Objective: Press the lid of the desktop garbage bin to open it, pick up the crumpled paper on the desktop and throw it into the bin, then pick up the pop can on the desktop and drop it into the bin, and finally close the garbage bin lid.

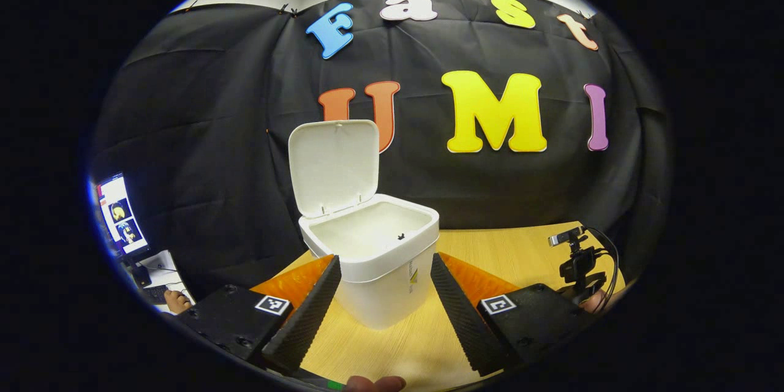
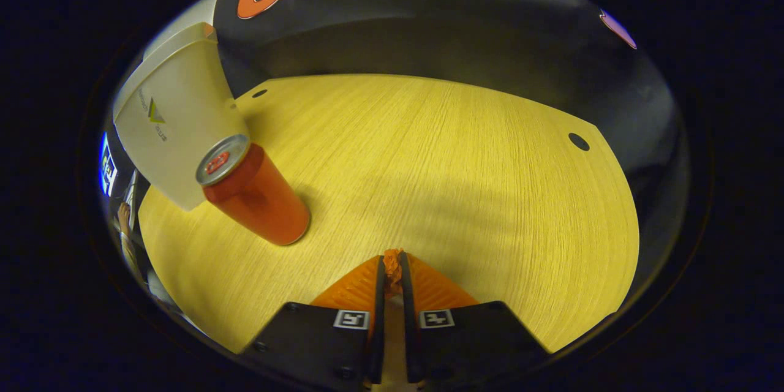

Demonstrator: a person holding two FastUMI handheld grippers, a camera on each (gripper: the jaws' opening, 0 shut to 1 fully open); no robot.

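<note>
Pale wood grain runs across the desktop [image 2: 441, 165], the broadest surface in the booth, seen from above in the right gripper view. The white garbage bin [image 1: 380, 269] stands on it with its lid [image 1: 334, 165] raised upright at the back, the inside bare as far as the left gripper view shows. The left gripper [image 1: 383, 285] faces the bin with its fingers spread wide, one on either side of the bin's front, not pressing on it. In the right gripper view the orange pop can [image 2: 257, 196] stands upright on the desktop just beside the bin's wall [image 2: 171, 128], its silver top toward the camera. The right gripper [image 2: 392, 272] hovers over bare wood, well apart from the can, fingers drawn nearly together; whether anything sits between the tips cannot be told. A small camera on a stand [image 1: 579, 263] rests at the table's far right edge, and a monitor [image 1: 121, 214] glows at far left.
</note>
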